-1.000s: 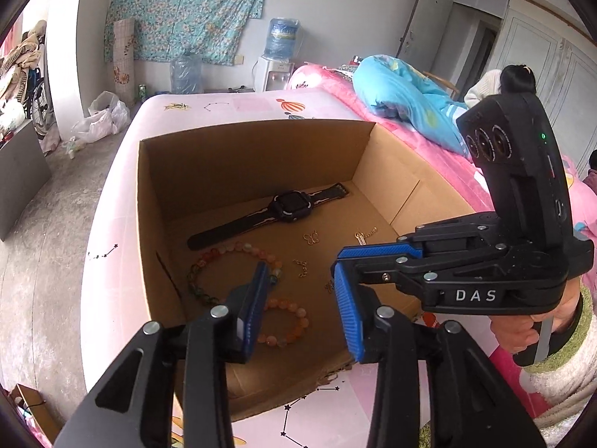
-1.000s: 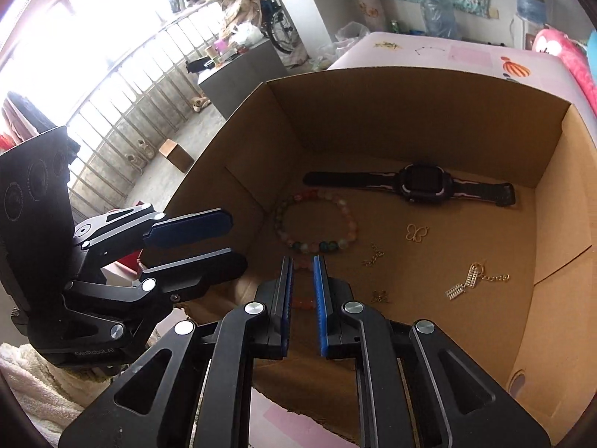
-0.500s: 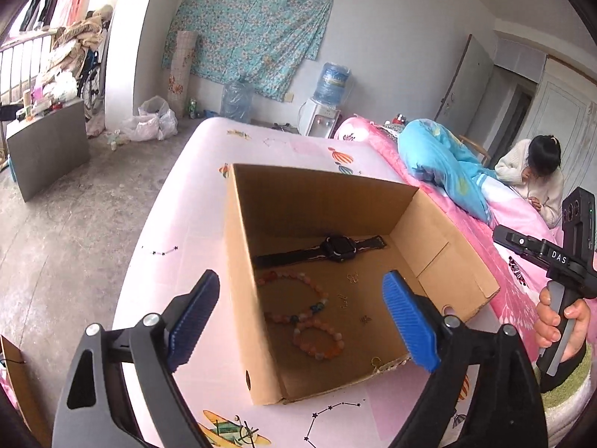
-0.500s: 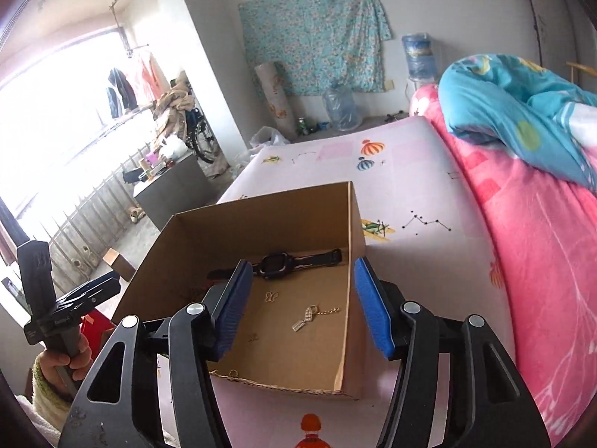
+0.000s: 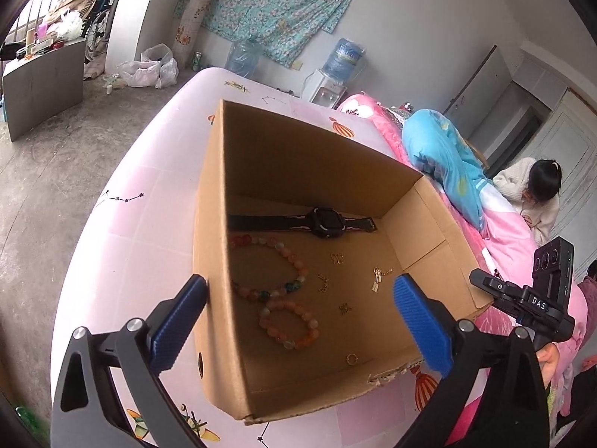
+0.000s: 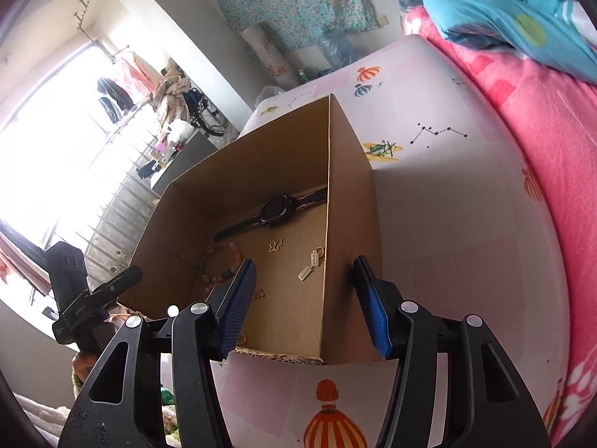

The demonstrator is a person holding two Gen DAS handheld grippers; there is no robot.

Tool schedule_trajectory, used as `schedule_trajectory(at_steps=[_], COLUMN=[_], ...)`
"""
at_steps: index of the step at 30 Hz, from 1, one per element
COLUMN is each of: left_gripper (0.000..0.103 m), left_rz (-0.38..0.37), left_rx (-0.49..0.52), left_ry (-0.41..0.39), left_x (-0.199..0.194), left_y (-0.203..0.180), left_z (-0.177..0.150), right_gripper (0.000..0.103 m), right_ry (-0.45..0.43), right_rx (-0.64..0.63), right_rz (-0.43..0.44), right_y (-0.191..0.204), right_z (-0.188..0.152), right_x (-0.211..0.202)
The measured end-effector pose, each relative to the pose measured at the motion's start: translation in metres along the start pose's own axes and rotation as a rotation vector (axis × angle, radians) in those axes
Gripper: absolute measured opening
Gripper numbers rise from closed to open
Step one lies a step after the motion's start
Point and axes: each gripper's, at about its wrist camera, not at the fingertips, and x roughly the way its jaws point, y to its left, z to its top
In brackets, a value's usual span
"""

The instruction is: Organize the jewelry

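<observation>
Both tongs backed off; box wall hides bracelet partly.

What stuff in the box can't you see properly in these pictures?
- Big bead bracelet: right wrist view, partly behind that gripper's blue finger.
- Watch: left wrist view, its strap end is hidden by the cardboard box wall.
- Small gold charms: too tiny in either view to tell what each one is.
- Gold ring: left wrist view, too small for detail.
</observation>
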Motion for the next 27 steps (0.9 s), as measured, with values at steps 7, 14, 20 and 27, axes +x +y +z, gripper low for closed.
schedule_trajectory(at_steps=[7,14,20,27], left_gripper=[0.097,0.097,0.097,0.097], left_rz=[-0.082,-0.101,-0.103,-0.133], left_rx=[0.005,0.033,0.034,0.022], left_ry=[0.037,0.044,0.055,0.063], left_x=[0.017,0.028,0.026,0.009], left_y=[-0.004,-0.016,-0.016,-0.013], left_z=[-0.002,0.002,0.001,-0.012], right_gripper=[0.051,0.051,0.052,0.052], right_ry=[-0.027,-0.043,-0.032,-0.033], right_rx=[0.011,0.038,0.014,0.020], right_rz=[-0.088,-0.119,-0.155,-0.157], right_y=[-0.006,-0.007,0.004,0.000], right_z=[-0.007,-0.027,-0.039,-0.040], right_x=[-0.017,-0.036,-0.042,-0.042])
